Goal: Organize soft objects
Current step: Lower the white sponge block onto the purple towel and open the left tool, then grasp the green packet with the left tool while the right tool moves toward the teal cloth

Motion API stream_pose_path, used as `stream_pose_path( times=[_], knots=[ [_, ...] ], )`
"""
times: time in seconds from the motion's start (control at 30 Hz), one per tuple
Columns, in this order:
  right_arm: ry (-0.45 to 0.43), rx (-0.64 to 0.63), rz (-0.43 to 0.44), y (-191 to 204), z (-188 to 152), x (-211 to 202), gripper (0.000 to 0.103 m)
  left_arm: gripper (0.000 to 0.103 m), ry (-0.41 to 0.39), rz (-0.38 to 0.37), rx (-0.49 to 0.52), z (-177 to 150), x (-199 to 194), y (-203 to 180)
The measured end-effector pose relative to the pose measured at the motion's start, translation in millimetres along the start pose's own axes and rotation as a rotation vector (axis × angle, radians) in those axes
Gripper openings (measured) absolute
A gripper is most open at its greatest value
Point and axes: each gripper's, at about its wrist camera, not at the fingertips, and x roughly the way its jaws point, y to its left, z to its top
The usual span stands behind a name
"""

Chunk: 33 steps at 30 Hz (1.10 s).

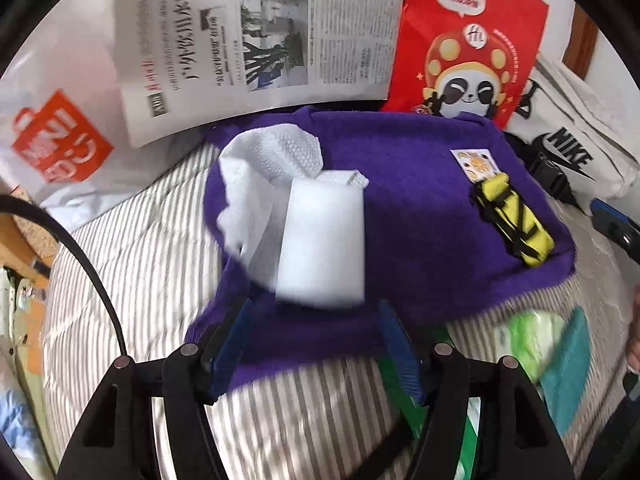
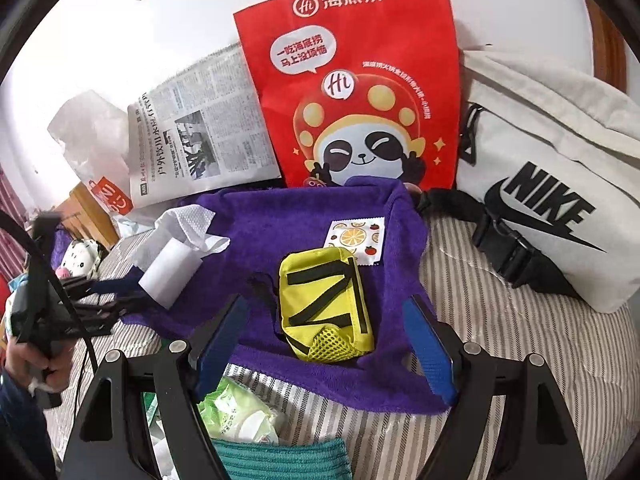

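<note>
Fingers of the left gripper [image 1: 316, 344] are standing spread apart, holding nothing, just short of the white tissue pack [image 1: 322, 240] lying on the purple fleece towel [image 1: 420, 216]; crumpled white tissue [image 1: 264, 176] is spilling from the pack's far end. The right gripper [image 2: 326, 344] is hovering with its blue-padded fingers [image 2: 430, 348] wide apart, pinching nothing, either side of the small yellow pouch with black straps [image 2: 326, 304], which is resting on the same towel on the striped bed [image 2: 500, 320].

Red paper bag [image 2: 352, 92] beside newspaper [image 2: 200, 136]
</note>
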Motion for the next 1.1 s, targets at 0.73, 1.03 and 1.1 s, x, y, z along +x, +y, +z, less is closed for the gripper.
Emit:
stream_pose_path(
  times=[0.73, 1.03, 1.1],
  knots=[
    [0.054, 0.035, -0.132, 6, -36, -56, 0.080, 0.071, 0.146, -0.118, -0.091, -46, 20, -63],
    [0.066, 0.026, -0.124, 8, -38, -54, 0.080, 0.042, 0.110, -0.120, -0.053, -56, 7, -53],
    [0.068, 0.022, -0.124, 8, -39, -53, 0.080, 0.040, 0.091, -0.103, -0.045, -59, 1, -47]
  ],
)
